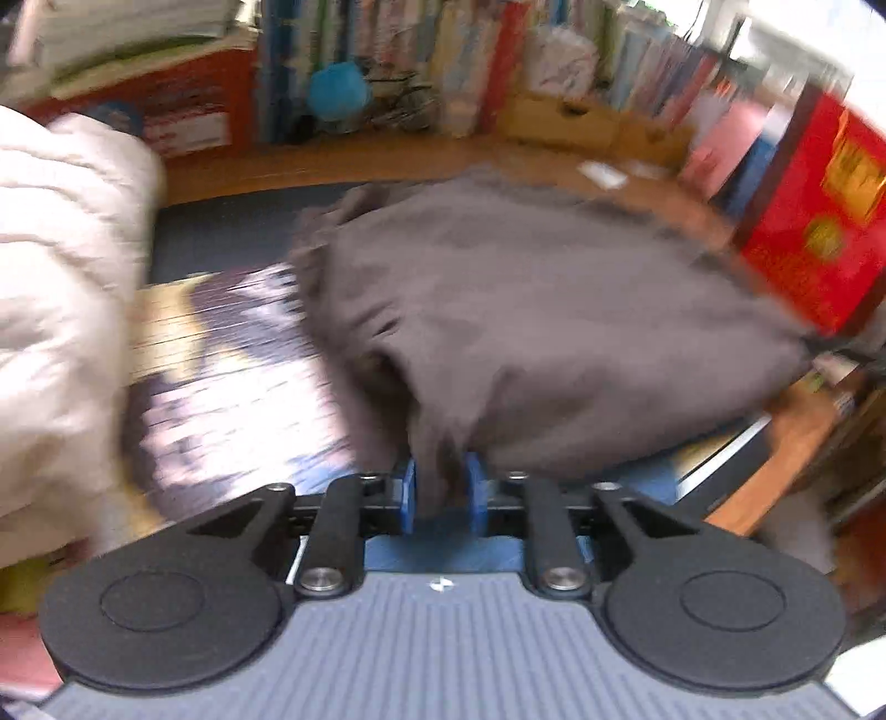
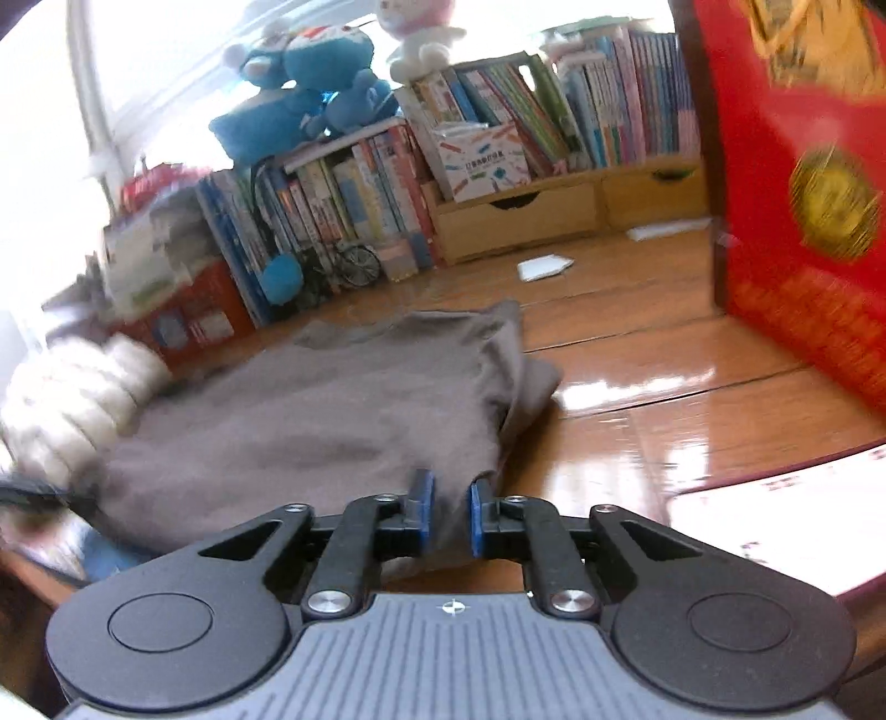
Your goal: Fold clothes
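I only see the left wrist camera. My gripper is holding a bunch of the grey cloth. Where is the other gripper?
Observer: The right gripper is at the near edge of the grey cloth, with cloth between its pads. I cannot tell whether it is pinching.
Operator: What's on top of the books? My picture cuts them off.
Observer: Blue plush toys sit on the books, and a white-and-pink plush toy sits beside them.
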Available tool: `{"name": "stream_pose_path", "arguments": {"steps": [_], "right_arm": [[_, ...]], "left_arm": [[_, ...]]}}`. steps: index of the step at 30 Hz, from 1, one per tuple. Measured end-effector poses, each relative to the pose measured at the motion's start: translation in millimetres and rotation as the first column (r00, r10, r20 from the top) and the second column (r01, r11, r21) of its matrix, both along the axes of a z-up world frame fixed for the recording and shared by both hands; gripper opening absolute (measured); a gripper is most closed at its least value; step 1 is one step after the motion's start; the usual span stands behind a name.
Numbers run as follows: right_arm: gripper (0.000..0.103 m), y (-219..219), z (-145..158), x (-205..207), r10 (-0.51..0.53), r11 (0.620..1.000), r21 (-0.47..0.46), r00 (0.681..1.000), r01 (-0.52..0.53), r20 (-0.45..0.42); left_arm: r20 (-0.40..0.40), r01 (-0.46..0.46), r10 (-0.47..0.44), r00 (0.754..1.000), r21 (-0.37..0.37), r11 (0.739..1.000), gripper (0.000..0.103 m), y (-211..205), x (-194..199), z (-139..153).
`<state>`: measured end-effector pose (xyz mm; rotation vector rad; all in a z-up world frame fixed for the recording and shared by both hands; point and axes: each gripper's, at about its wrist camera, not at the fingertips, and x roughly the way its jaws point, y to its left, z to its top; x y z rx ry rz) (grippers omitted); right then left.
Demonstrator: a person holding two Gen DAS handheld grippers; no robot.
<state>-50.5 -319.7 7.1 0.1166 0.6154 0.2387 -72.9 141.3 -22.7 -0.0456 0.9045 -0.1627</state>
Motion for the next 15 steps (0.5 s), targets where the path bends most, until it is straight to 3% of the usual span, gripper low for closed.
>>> {"name": "stream_pose_path", "arguments": {"steps": [1,2,3,4,5,7,9,12,14,15], "right_arm": [[0.059,6,3,-8,0.016,0.998,-0.064,1.0,-0.014,0.027],[0.089,14,8,-16,0.048,0.992,-0.122,0.997,-0.039,0.066],[0.099,22,12,-24,0.086,0.981,-0.18,0.991,-0.065,0.106],[0.098,34,16,-30,0.149,0.96,-0.257,0.979,-0.111,0.137],[0.098,47,20,-35,0.22,0.929,-0.337,0.962,-0.156,0.16],[0.098,72,23,-41,0.341,0.839,-0.498,0.925,-0.218,0.17],[0.098,91,19,-39,0.411,0.743,-0.623,0.902,-0.247,0.133],[0.098,103,13,-34,0.468,0.677,-0.675,0.88,-0.295,0.085],[0.098,107,8,-32,0.484,0.634,-0.712,0.873,-0.301,0.063],[0.098,109,5,-31,0.494,0.6,-0.744,0.868,-0.295,0.054]], "left_arm": [[-0.002,-0.011,0.011,1.0,0.071,0.997,0.048,-2,-6,2],[0.008,-0.012,0.011,1.0,0.136,0.991,0.055,-6,-12,5],[0.026,0.004,-0.009,1.0,0.18,0.984,0.069,-11,-18,10],[0.044,0.023,-0.034,0.998,0.222,0.975,0.079,-16,-24,15],[0.072,0.059,-0.079,0.994,0.248,0.967,0.082,-24,-28,21],[0.136,0.14,-0.191,0.972,0.314,0.939,0.094,-46,-37,29],[0.18,0.214,-0.308,0.934,0.408,0.888,0.1,-72,-43,29],[0.187,0.286,-0.445,0.876,0.542,0.79,0.099,-103,-46,13],[0.163,0.284,-0.471,0.867,0.615,0.735,0.099,-117,-40,-3],[0.158,0.272,-0.461,0.873,0.625,0.731,0.099,-120,-37,-7]]}}
